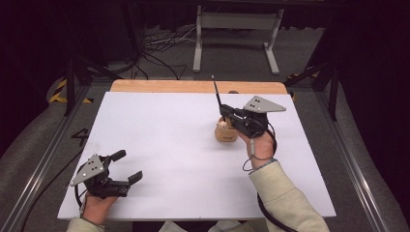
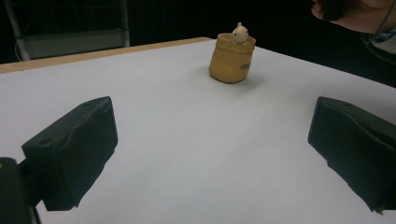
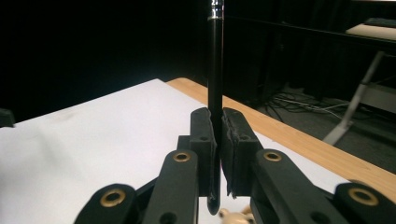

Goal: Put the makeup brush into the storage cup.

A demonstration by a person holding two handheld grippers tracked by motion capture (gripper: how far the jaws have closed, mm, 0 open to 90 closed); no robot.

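Left gripper [image 1: 129, 166], jaws spread, nothing between, well apart from cup [image 2: 232, 58], toward table [image 1: 159, 130] near edge. Right gripper [image 1: 223, 114] pinches pen [image 3: 215, 84] upright, right above cup; cup on table.
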